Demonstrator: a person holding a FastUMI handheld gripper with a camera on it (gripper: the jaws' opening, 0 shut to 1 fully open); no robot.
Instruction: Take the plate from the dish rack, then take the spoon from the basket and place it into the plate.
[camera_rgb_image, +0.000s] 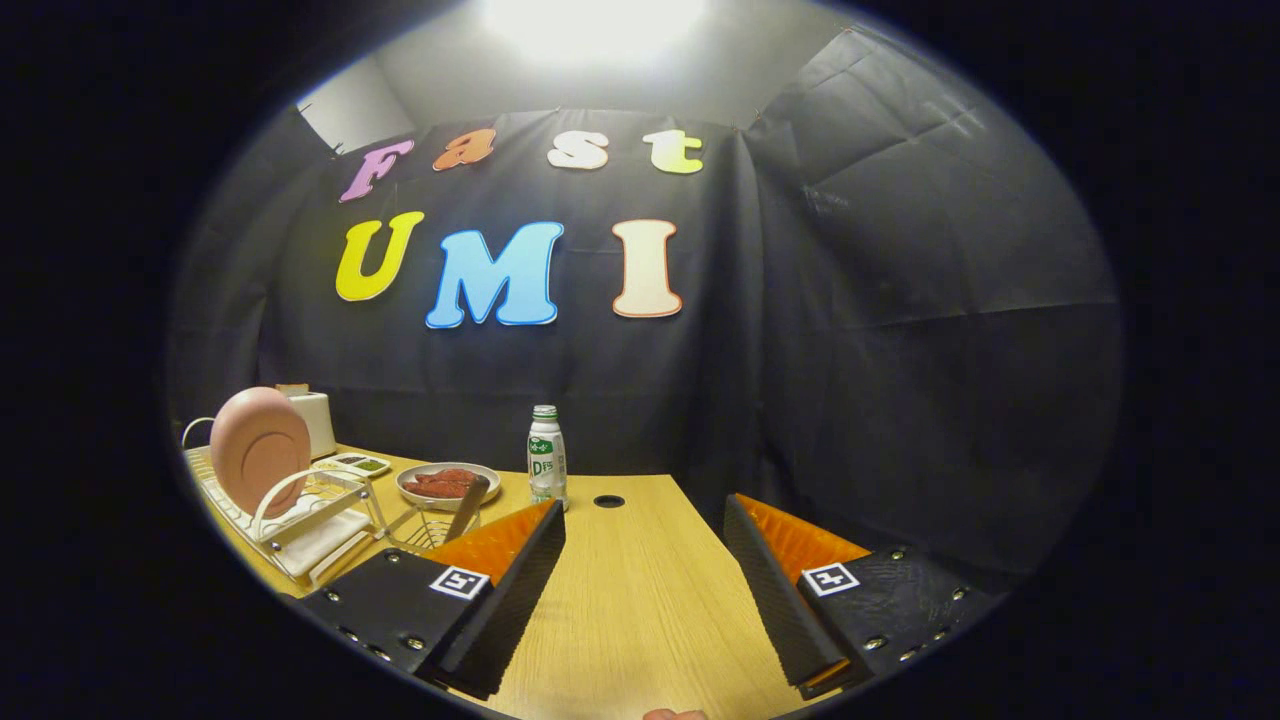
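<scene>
Our hand-held gripper (645, 590) hung released over the tabletop (640, 600). The plate (260, 447) stood upright in the dish rack (300, 520) at ten o'clock; we needed to swing there and close on its rim.

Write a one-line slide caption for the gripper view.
Open tongs hover over the bare wooden table; pink plate stands in the dish rack, spoon in the basket.

the gripper (645, 560) is showing two ribbed wedge fingers (520, 590) on screwed plates, each wearing a square black-and-white marker (fingers standing wide apart).
</scene>
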